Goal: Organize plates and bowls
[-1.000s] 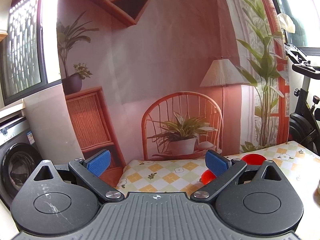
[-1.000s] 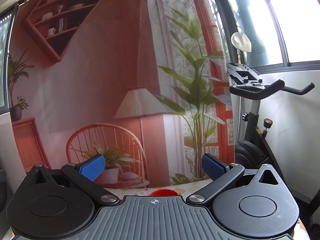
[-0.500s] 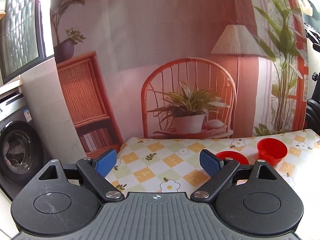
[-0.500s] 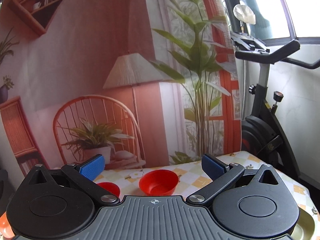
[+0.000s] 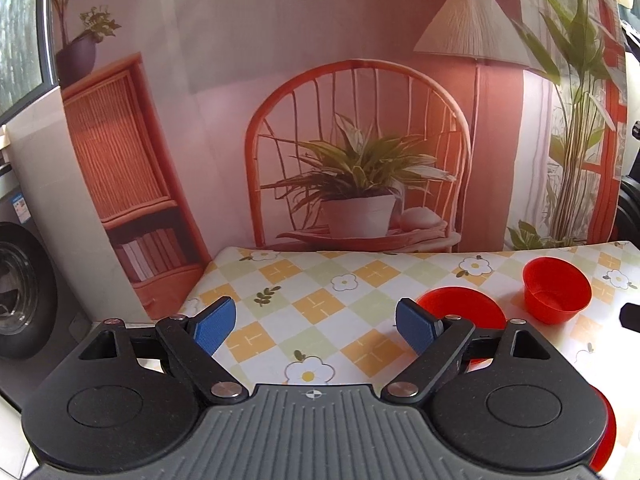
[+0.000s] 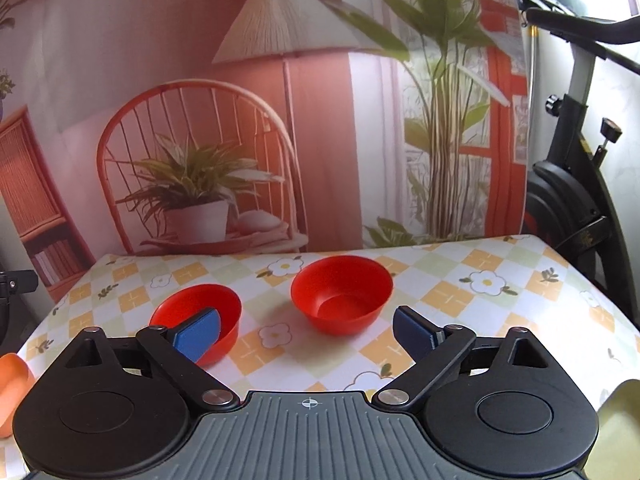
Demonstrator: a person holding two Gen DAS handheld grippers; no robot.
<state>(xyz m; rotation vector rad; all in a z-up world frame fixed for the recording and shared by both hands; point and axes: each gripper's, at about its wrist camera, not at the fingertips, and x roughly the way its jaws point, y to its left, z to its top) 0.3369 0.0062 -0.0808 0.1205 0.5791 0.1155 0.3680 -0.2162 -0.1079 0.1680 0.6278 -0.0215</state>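
Two red bowls stand on the checked, flowered tablecloth. In the right wrist view the larger red bowl (image 6: 342, 294) sits ahead of my right gripper (image 6: 306, 330), and the smaller red bowl (image 6: 198, 310) lies partly behind its left finger. The right gripper is open and holds nothing. My left gripper (image 5: 316, 326) is open too, hovering over the table's left part. In its view the low red bowl (image 5: 460, 308) is behind its right finger and the taller red bowl (image 5: 556, 290) stands further right. A red rim (image 5: 602, 436) peeks out at the lower right.
An orange dish (image 6: 12, 388) sits at the table's left edge and a yellowish plate (image 6: 620, 424) at the lower right. A printed backdrop (image 6: 280, 100) hangs just behind the table. An exercise bike (image 6: 572, 184) stands to the right, a washing machine (image 5: 24, 296) to the left.
Both grippers have tipped downward and come closer to the table, so the bowls and cloth now fill more of each view. Both stayed open and empty.
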